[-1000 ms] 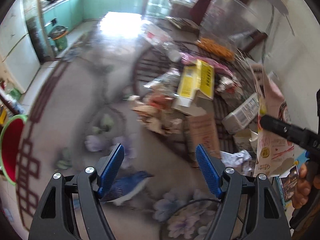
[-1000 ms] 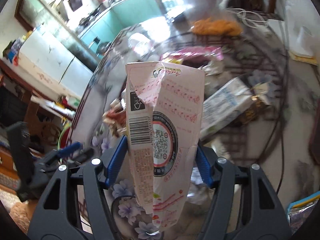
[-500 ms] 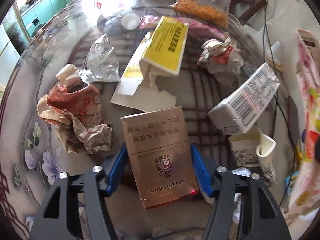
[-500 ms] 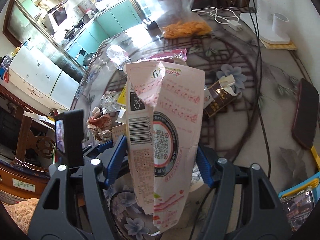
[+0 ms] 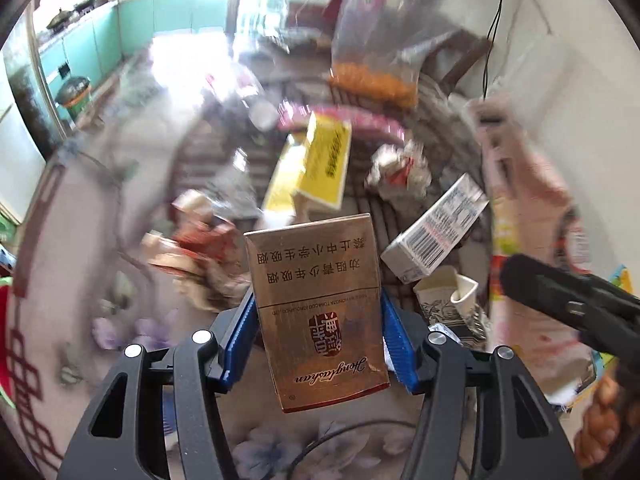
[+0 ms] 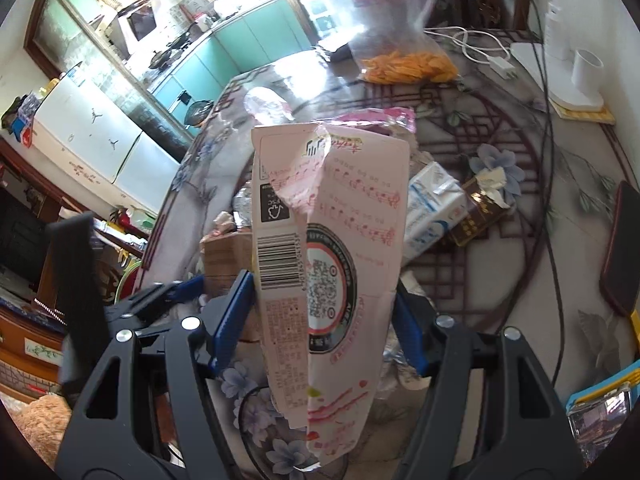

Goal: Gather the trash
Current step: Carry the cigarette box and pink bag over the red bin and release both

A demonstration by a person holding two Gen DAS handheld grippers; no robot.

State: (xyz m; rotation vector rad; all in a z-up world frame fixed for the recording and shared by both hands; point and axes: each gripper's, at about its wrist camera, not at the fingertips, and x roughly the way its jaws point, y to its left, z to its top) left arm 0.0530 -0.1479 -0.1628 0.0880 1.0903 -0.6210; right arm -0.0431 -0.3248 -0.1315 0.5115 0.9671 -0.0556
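Your left gripper [image 5: 318,338] freshly closed, clamping the brown cigarette pack [image 5: 320,308]; your right gripper [image 6: 322,324] pinching the pink carton [image 6: 332,264].

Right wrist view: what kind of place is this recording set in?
Most likely a home dining area opening onto a kitchen: a round floral-patterned table strewn with packaging, teal kitchen cabinets along a counter with pans, and a white two-door fridge.

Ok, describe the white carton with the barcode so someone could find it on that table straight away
Start at the round patterned table and its heap of litter, then look just right of the yellow box. The white carton lies on its side beside a crumpled paper cup. Only it has a black barcode and blue print.
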